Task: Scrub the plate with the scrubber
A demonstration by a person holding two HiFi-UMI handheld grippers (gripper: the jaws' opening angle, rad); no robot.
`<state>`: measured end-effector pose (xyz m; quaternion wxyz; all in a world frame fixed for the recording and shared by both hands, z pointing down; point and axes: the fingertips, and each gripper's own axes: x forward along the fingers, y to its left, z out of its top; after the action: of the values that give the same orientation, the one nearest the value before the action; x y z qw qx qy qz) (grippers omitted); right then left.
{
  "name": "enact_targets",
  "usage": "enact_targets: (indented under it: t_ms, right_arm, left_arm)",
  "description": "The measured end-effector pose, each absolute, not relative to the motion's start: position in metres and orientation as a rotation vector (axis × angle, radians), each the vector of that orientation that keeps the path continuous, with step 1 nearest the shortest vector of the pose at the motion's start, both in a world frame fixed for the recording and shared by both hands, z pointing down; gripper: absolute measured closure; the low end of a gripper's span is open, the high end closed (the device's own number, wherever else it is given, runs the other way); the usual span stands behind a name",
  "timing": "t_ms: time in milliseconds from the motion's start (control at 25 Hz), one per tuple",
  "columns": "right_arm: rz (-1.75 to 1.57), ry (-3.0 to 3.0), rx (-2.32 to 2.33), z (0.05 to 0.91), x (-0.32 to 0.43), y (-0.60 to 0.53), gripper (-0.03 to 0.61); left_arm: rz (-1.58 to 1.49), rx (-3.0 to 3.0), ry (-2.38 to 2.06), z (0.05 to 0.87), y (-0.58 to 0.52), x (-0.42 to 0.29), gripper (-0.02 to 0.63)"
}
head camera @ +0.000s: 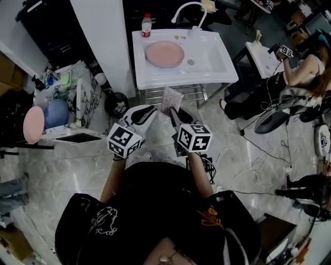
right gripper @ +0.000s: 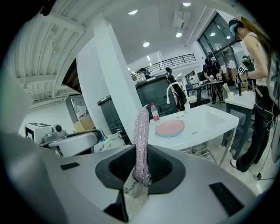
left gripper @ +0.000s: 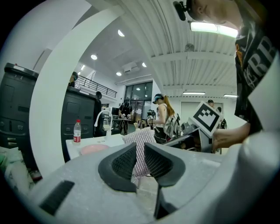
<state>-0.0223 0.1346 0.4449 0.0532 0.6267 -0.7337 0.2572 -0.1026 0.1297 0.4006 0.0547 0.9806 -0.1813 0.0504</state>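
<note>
A pink plate (head camera: 164,54) lies on the left side of a white sink table (head camera: 155,78), well ahead of both grippers; it also shows in the right gripper view as the plate (right gripper: 170,127). My right gripper (head camera: 173,111) is shut on a silvery mesh scrubber (head camera: 171,98), which stands upright out of its jaws as the scrubber (right gripper: 141,127). My left gripper (head camera: 150,109) hovers just left of it with its jaws close together and nothing between them. In the left gripper view the scrubber (left gripper: 139,138) shows just beyond the left gripper (left gripper: 140,146).
A water bottle (head camera: 147,25) and a faucet (head camera: 189,8) stand at the table's back. A white pillar (head camera: 103,36) and a cluttered stand (head camera: 67,98) are on the left. A seated person (head camera: 305,72) and floor cables (head camera: 248,155) are to the right.
</note>
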Motion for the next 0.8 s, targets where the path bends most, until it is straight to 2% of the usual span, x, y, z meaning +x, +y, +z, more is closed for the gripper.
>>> enact_targets:
  t_ms: [360, 800]
  right_arm:
    - [0.746, -2.153, 1.952, 0.453, -0.018, 0.138, 0.500]
    - [0.751, -2.138, 1.891, 0.470, 0.050, 0.082, 0.500]
  left_arm:
    - [0.178, 2.954, -0.501, 0.419, 0.127, -0.109, 0.548]
    - [0.172, 2.922, -0.588, 0.428, 0.072, -0.055, 0.548]
